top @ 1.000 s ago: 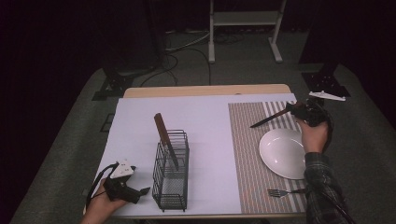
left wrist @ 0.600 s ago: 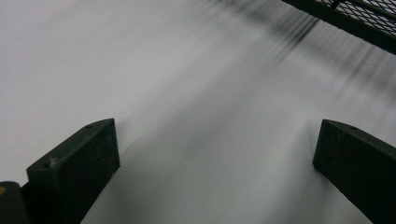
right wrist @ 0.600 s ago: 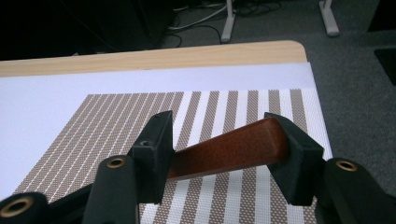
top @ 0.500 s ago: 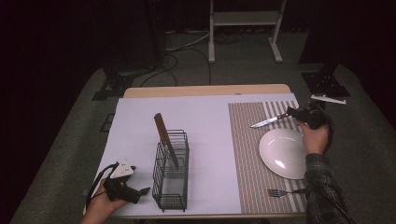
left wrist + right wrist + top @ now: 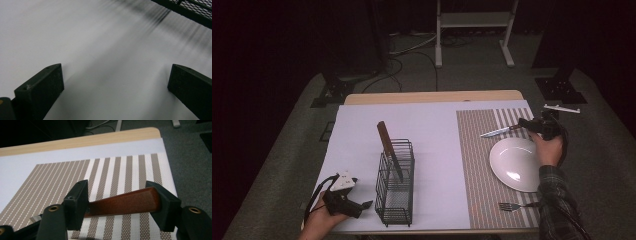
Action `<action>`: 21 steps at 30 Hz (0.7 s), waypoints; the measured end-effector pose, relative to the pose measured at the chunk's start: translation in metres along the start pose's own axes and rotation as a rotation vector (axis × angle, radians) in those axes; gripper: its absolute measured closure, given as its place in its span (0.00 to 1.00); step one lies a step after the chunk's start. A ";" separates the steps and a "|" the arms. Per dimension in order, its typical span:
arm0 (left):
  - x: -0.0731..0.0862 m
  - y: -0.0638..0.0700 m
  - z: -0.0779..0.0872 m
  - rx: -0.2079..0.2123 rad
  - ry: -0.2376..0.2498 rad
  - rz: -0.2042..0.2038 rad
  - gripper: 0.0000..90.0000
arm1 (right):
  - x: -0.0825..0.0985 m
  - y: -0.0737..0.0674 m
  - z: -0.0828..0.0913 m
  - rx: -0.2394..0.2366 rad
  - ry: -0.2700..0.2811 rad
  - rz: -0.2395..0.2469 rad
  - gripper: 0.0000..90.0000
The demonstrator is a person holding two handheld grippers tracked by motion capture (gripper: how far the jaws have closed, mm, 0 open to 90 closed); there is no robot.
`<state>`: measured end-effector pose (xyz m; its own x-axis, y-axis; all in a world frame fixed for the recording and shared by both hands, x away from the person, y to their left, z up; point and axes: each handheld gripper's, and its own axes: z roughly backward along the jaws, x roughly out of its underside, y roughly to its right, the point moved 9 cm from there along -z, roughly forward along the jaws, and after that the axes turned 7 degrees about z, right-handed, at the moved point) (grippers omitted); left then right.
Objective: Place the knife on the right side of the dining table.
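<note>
A wood-handled knife (image 5: 499,132) lies on the striped placemat (image 5: 474,150), blade pointing left, just above the white plate (image 5: 517,162). My right gripper (image 5: 527,125) is low over its handle. In the right gripper view the brown handle (image 5: 125,201) rests across the gap of the right gripper (image 5: 117,188). Its jaws have just been opening and stand apart, no longer squeezing the handle. My left gripper (image 5: 366,204) rests open on the white table cover beside a black wire basket (image 5: 396,185). Its jaws (image 5: 116,72) are wide apart with nothing between them.
A second brown-handled knife (image 5: 387,145) stands tilted in the wire basket, whose corner also shows (image 5: 190,10). A fork (image 5: 514,205) lies on the placemat near the front edge. The table's right edge runs close beside the right hand.
The right gripper has come down with the knife, which went from hanging tilted above the placemat to lying on it. The left gripper has stayed put.
</note>
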<state>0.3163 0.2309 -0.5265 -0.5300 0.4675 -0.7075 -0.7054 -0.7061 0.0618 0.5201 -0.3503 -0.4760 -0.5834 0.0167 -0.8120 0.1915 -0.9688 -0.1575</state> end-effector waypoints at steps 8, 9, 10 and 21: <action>0.000 0.000 0.000 0.000 0.000 0.000 0.00 | 0.008 0.005 -0.007 0.003 -0.047 -0.031 0.35; 0.000 0.000 0.000 0.000 0.000 0.001 0.00 | 0.009 0.005 -0.008 0.003 -0.048 -0.031 0.35; 0.000 0.000 0.000 0.000 0.000 0.001 0.00 | 0.010 0.006 -0.008 0.002 -0.051 -0.036 0.35; 0.000 0.000 0.000 0.000 0.000 0.001 0.00 | 0.018 0.010 -0.016 0.007 -0.091 -0.062 0.31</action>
<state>0.3163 0.2308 -0.5265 -0.5305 0.4672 -0.7073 -0.7049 -0.7066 0.0620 0.5241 -0.3559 -0.5006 -0.6635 0.0542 -0.7462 0.1478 -0.9682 -0.2017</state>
